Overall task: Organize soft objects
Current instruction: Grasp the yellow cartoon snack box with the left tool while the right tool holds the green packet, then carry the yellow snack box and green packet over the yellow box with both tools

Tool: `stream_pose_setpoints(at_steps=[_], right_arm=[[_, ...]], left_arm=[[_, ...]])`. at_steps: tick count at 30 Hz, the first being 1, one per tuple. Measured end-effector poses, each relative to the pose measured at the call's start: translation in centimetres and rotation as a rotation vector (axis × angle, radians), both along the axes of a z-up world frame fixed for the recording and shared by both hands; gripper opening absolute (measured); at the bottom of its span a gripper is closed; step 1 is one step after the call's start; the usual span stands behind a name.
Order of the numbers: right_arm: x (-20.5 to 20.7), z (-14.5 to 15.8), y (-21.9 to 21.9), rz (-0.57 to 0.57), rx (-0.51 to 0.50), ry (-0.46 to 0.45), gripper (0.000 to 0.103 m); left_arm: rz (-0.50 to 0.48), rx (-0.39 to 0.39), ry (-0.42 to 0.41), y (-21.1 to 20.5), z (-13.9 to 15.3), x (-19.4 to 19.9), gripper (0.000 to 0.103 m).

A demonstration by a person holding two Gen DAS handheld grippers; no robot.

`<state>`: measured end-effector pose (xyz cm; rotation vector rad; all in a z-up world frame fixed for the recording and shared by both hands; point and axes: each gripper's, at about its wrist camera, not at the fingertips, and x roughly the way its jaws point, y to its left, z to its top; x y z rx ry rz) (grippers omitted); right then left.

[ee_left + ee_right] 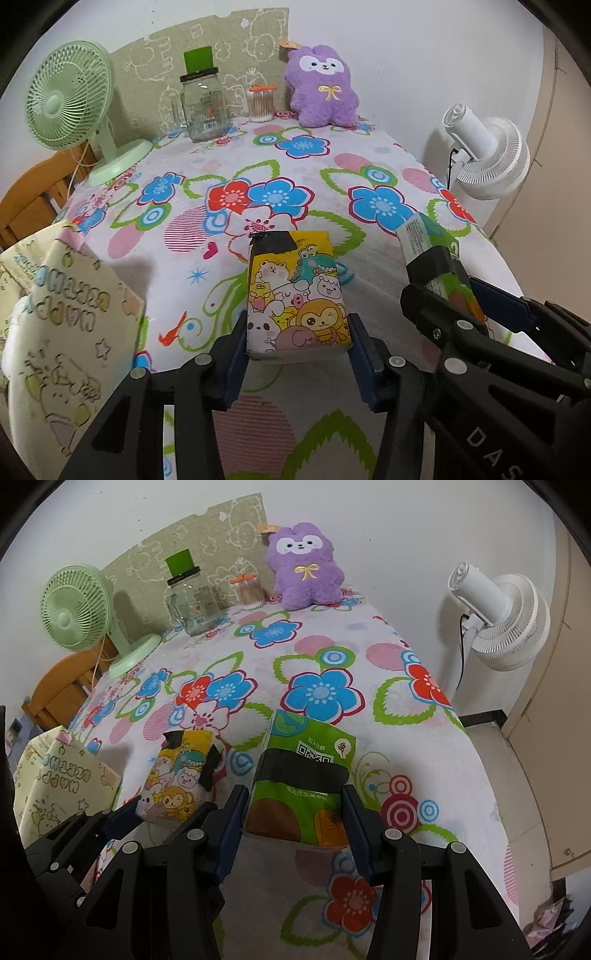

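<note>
Yellow cartoon tissue pack [297, 295] sits between the left gripper [297, 341] fingers, jaws partly closed, blue pads pressed against both long sides, so it has hold of it. Black tape patch on the pack's far end, beyond the fingertips. Pack looks lifted off the floral tablecloth [258, 177], near end hanging over the cloth; hard to be sure.

Green tissue pack [301, 786] is clamped the same way in the right gripper [295, 808], jaws partly closed, pads on both sides, black tape band across it just ahead of the fingertips.

View differences:
- Right wrist view shows the green pack's face with its QR code; left wrist view only catches it edge-on, to the right of the left fingers.
- Right wrist view shows the yellow pack from the side, left of the right fingers, the two packs just beside each other, not touching.
- Both show the paper gift bag [70, 306] left of the fingers at the table edge.
- Far beyond the fingertips: purple plush [323, 86], glass jar [203, 107], cotton swab tub [261, 103], green fan [70, 107]; white fan [498, 616] off the table to the right.
</note>
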<state>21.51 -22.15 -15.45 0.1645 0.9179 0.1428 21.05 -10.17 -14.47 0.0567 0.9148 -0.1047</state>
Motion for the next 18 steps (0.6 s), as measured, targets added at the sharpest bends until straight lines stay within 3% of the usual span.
stream_pose_setpoints(at_steps=[18], right_arm=[[-4.4, 3.7, 1.2, -0.007, -0.027, -0.078, 0.054]], left_arm=[[-0.005, -0.012, -0.079, 1.3, 3.5, -4.5, 0.051]])
